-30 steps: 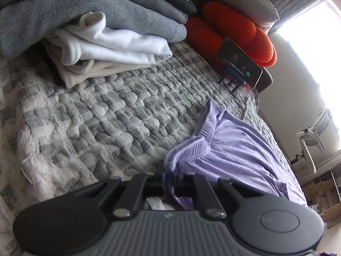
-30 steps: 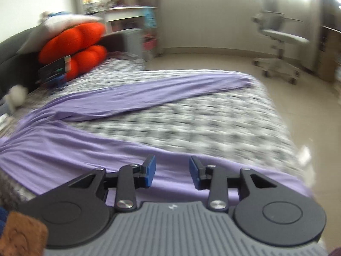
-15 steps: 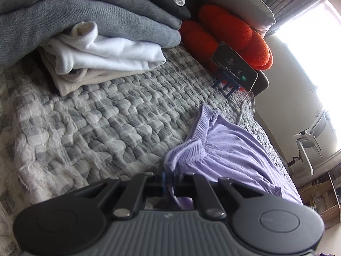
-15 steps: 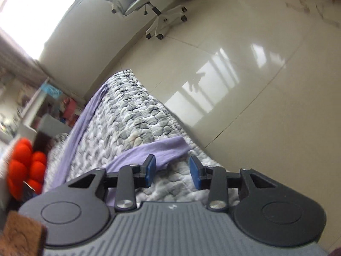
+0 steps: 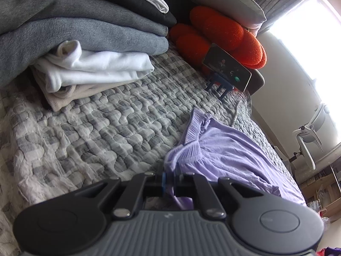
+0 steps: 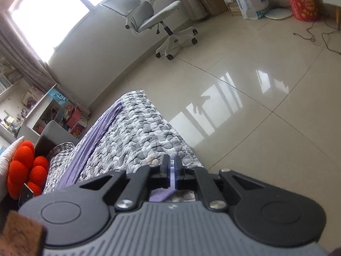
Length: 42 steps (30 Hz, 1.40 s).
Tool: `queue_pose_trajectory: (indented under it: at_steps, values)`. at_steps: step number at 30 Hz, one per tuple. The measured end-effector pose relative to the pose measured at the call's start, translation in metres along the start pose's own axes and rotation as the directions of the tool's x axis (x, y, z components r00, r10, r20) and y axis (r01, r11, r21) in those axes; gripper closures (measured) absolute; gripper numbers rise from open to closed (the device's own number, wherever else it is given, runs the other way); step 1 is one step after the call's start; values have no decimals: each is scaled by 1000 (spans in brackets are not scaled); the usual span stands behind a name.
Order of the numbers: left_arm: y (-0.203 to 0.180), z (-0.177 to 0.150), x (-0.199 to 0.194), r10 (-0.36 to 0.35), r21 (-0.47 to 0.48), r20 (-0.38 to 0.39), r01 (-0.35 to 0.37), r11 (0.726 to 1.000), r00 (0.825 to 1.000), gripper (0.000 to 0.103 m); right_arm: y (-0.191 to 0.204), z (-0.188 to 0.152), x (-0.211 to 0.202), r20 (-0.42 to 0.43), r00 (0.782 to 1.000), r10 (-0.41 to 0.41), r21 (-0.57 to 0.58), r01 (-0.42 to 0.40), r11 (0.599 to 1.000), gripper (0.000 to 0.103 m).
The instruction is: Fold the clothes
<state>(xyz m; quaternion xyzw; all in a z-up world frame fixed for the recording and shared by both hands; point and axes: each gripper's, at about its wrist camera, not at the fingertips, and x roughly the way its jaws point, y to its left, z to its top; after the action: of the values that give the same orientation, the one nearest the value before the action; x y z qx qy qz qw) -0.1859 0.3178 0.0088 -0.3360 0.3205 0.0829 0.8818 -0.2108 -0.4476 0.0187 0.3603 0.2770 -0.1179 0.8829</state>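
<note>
Both grippers pinch the lilac garment (image 5: 230, 155) spread across the grey quilted bed (image 5: 102, 123): the left gripper (image 5: 168, 179) clamps its ribbed waistband, the right gripper (image 6: 172, 170) a cloth edge at the bed's floor-side border, beside 1 stack of folded clothes (image 5: 85, 49).

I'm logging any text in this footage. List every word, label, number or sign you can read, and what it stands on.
None can be read.
Phone screen: picture and a green spot, any text too small.
White bag with blue print: blurred.
Red bucket with gold pattern: marks not readable.
Small light logo on the right gripper's grey body: no letters to read.
</note>
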Motion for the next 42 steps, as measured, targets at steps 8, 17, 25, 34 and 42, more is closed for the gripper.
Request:
queue_pose_trajectory:
  at_steps: [8, 17, 25, 34, 42]
  values:
    - [2, -2, 3, -10, 3, -17, 10, 1000, 1000, 97, -6, -17, 25, -162, 986, 48, 128, -27, 991, 71]
    - [1, 2, -1, -21, -10, -15, 21, 1000, 1000, 97, 10, -12, 23, -122, 992, -2, 136, 19, 990, 98]
    - [-10, 28, 1, -66, -66, -17, 64, 996, 998, 97, 32, 24, 32, -64, 997, 48, 176, -36, 984, 98]
    - [-5, 26, -25, -82, -80, 23, 84, 993, 996, 97, 58, 33, -4, 25, 988, 154, -12, -154, 988, 98]
    - [28, 2, -5, -28, -101, -76, 20, 995, 997, 97, 11, -12, 23, -115, 993, 33, 30, -29, 999, 96]
